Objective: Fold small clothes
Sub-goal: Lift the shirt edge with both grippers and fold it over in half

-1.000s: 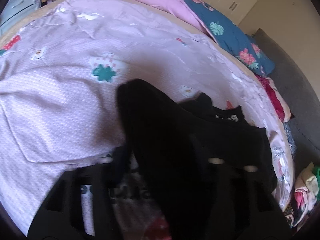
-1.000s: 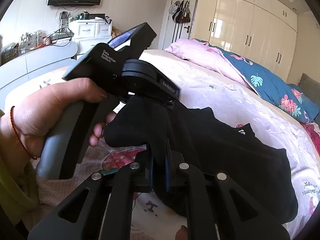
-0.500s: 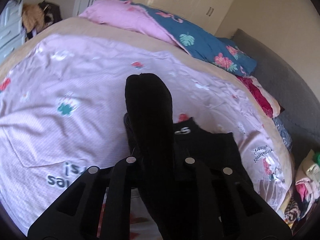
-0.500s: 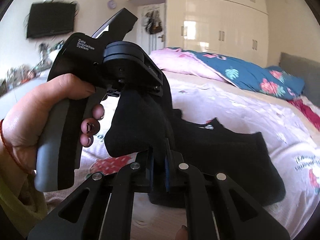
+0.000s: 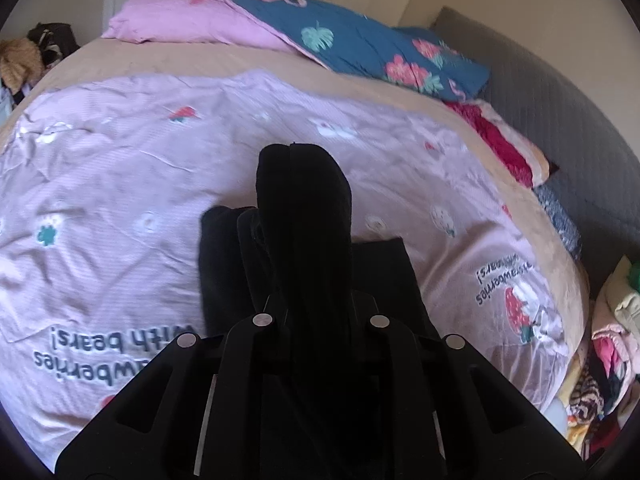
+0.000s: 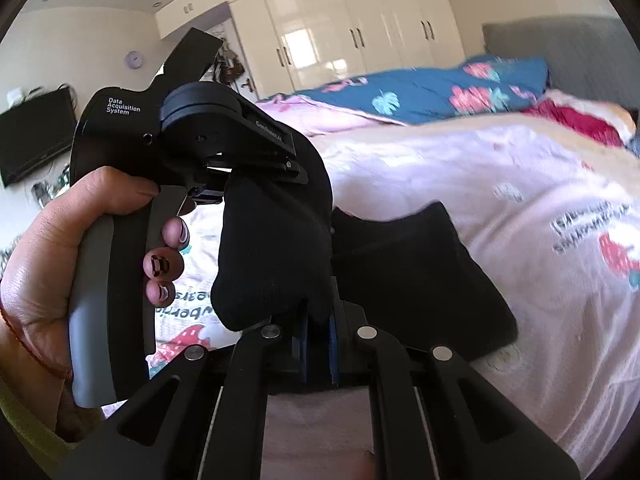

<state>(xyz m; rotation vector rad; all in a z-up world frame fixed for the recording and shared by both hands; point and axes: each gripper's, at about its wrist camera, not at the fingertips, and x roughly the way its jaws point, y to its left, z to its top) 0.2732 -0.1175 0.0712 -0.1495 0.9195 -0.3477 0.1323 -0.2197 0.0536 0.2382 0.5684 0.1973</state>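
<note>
- Both grippers are clenched on black knit fabric, and the pads are nearly together in each view.
- Left gripper [image 5: 316, 300] grasps a black sock [image 5: 304, 208]; its rounded toe end stands up above the fingers, soft and thick, with a seam line across the tip. Its jaws closed down on the cloth within the last second.
- Right gripper [image 6: 318, 328] pinches the same dark cloth between blue-edged pads; a bulging fold [image 6: 272, 256] of it swells up just above the fingertips and touches the underside of the other tool.
- A hand [image 6: 52, 256] with patterned nails wraps the grey handle of the left tool in the right wrist view; white lettering marks its black housing.
- More black fabric [image 6: 416, 276] hangs from the grip and drapes flat onto the bed, a limp matte slab with a squared edge.
- Under it lies a pale pink quilt [image 5: 120, 184], finely ribbed and creased, printed with strawberries and lettering.
- Beyond are a pink pillow [image 5: 188, 20], a teal floral cover [image 5: 360, 40] and glossy cream wardrobe doors [image 6: 340, 32].
</note>
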